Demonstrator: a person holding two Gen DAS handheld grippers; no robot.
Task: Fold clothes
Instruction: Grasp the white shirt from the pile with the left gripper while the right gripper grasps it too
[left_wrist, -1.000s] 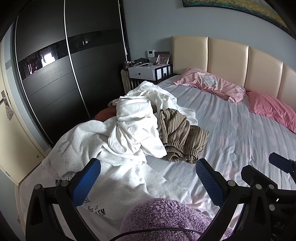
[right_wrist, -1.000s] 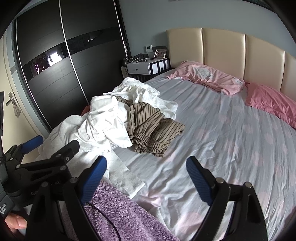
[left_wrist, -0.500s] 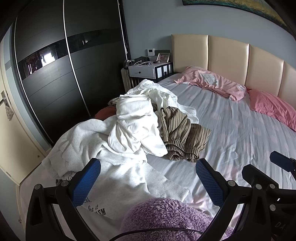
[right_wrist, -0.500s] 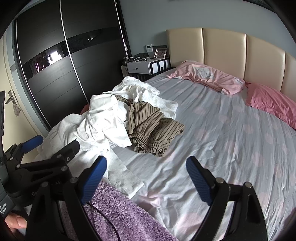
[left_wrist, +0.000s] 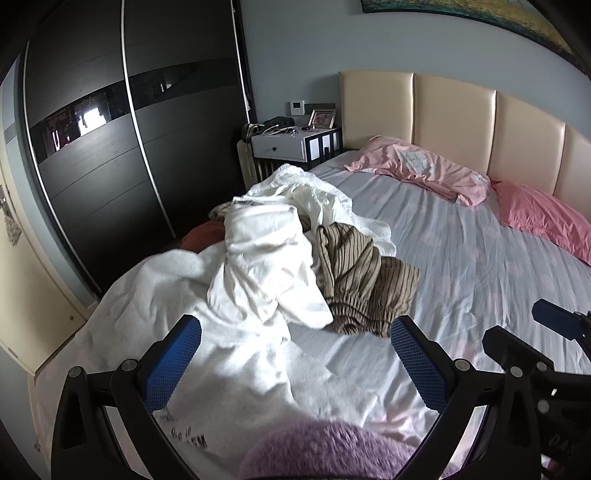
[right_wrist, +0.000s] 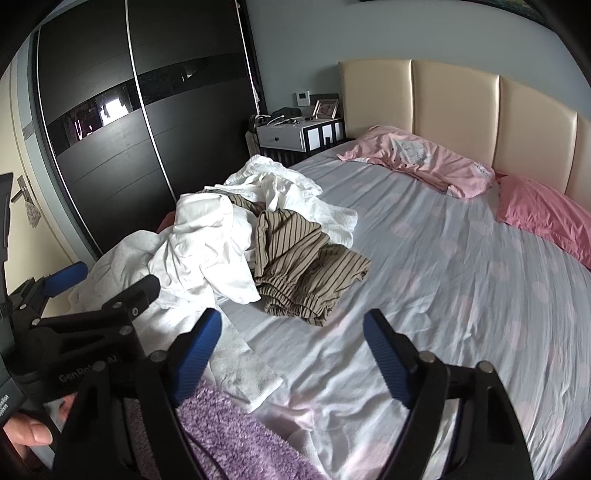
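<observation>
A heap of clothes lies on the left half of the bed: white garments (left_wrist: 266, 258) (right_wrist: 207, 243), brown striped shorts (left_wrist: 362, 280) (right_wrist: 303, 266) and a white printed top (left_wrist: 221, 376) nearest me. My left gripper (left_wrist: 295, 354) hovers open above the printed top, nothing between its blue pads. My right gripper (right_wrist: 291, 343) hangs over the bare sheet just short of the shorts; its jaws are closing but still wide apart and empty. The left gripper's body (right_wrist: 85, 325) shows at the left of the right wrist view.
A fuzzy purple fabric (left_wrist: 332, 450) (right_wrist: 236, 435) fills the bottom edge. Pink pillows (left_wrist: 421, 170) (right_wrist: 546, 218) lie by the beige headboard (left_wrist: 454, 110). A nightstand (left_wrist: 295, 144) and dark sliding wardrobe (left_wrist: 129, 147) stand left of the bed. A thumb (right_wrist: 29, 432) shows bottom left.
The left gripper has crept forward toward the heap, which sits a little lower in its view. The right gripper's pads have drawn inward somewhat.
</observation>
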